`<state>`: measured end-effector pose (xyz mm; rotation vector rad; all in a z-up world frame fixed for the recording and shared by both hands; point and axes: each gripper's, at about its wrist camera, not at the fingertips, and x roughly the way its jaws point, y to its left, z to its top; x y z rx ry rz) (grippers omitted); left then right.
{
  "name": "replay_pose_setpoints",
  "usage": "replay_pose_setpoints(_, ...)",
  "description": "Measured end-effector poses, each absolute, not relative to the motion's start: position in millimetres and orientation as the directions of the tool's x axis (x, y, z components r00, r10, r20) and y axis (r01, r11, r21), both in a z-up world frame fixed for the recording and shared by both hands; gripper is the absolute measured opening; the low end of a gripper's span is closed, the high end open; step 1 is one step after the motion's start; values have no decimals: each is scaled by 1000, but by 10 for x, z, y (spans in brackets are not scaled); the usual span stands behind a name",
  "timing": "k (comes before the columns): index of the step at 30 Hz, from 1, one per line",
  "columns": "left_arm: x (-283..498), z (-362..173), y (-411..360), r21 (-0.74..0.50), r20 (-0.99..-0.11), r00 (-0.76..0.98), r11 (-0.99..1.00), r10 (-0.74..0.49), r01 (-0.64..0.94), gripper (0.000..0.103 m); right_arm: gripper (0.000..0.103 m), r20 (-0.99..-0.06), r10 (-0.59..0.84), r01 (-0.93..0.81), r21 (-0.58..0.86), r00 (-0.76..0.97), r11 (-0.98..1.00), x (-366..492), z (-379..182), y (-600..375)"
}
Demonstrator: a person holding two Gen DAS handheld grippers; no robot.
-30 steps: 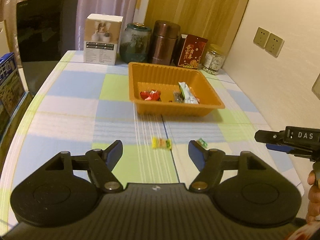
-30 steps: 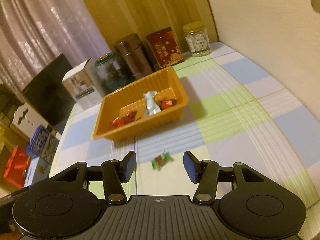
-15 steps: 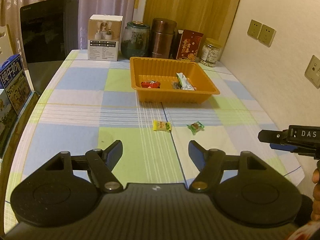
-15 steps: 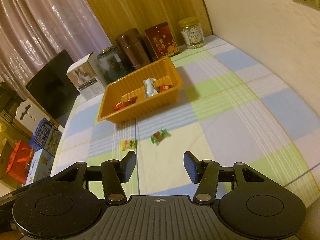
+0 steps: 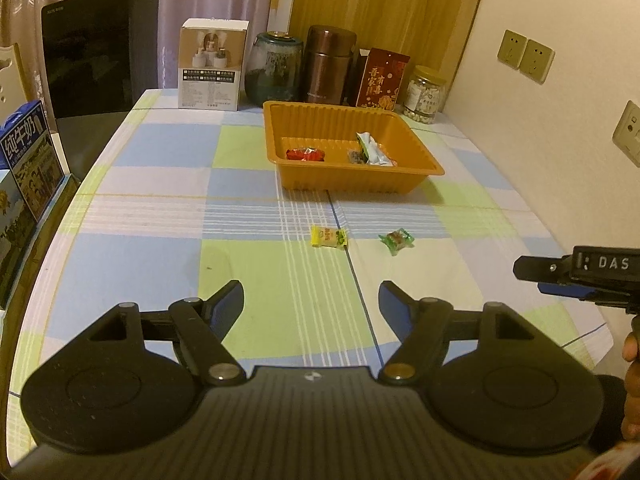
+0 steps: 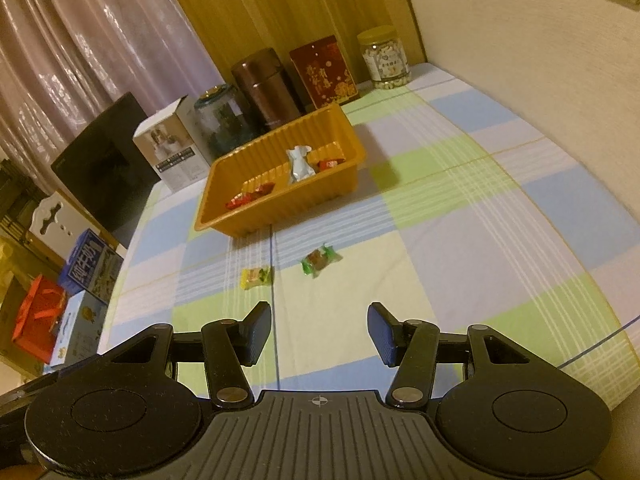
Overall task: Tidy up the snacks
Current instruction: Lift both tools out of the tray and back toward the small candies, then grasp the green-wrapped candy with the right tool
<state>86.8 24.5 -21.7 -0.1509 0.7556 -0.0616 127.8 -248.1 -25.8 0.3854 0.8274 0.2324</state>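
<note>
Two wrapped sweets lie on the checked tablecloth in front of an orange tray [image 5: 416, 150] [image 6: 280, 208]: a yellow one [image 5: 329, 237] [image 6: 256, 277] and a green one [image 5: 397, 240] [image 6: 319, 260]. Inside the tray are a red snack [image 5: 305, 154] [image 6: 250, 196], a silver-green packet [image 5: 370, 149] [image 6: 299, 164] and another small red sweet [image 6: 330, 164]. My left gripper [image 5: 311, 300] is open and empty, short of the yellow sweet. My right gripper [image 6: 319, 334] is open and empty, short of the green sweet. Its body [image 5: 584, 270] shows at the right edge of the left wrist view.
Along the table's far edge stand a white box [image 5: 212, 68], a dark glass jar [image 5: 276, 68], a brown canister [image 5: 330, 65], a red tin [image 5: 382, 78] and a clear jar [image 5: 425, 94]. A black chair [image 5: 92, 64] and milk cartons [image 5: 28, 160] are at the left. A wall runs along the right.
Both grippers have drawn back from the tray, so the two sweets now lie farther ahead of the fingertips. Nothing on the table has moved.
</note>
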Motion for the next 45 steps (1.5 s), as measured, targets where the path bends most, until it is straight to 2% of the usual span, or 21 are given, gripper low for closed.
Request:
replay_pose_setpoints(10, 1091, -470, 354, -132, -696, 713, 991, -86, -9, 72, 54, -703, 329, -41, 393, 630, 919, 1586, -679, -2357)
replay_pose_setpoints(19, 1400, -698, 493, -150, -700, 708, 988, -87, -27, 72, 54, -686, 357, -78, 403, 634, 912, 2073, -1006, -2078)
replay_pose_setpoints(24, 1535, -771, 473, -115, -692, 719, 993, -70, -14, 72, 53, -686, 365, -90, 402, 629, 911, 2371, -1169, -1960)
replay_pose_setpoints(38, 1765, -990, 510, -183, -725, 677, 983, -127, -12, 72, 52, -691, 344, -97, 371, 636, 924, 2781, -1385, -1730)
replay_pose_setpoints(41, 1769, -1015, 518, -189, -731, 669, 982, -134, -10, 72, 48, -696, 323, -118, 326, 641, 938, 2816, -1378, -1659)
replay_pose_setpoints(45, 1784, -1019, 528, -196, -733, 665, 981, -146, -1, 72, 35, -717, 275, -165, 221, 641, 961, 2836, -1376, -1559)
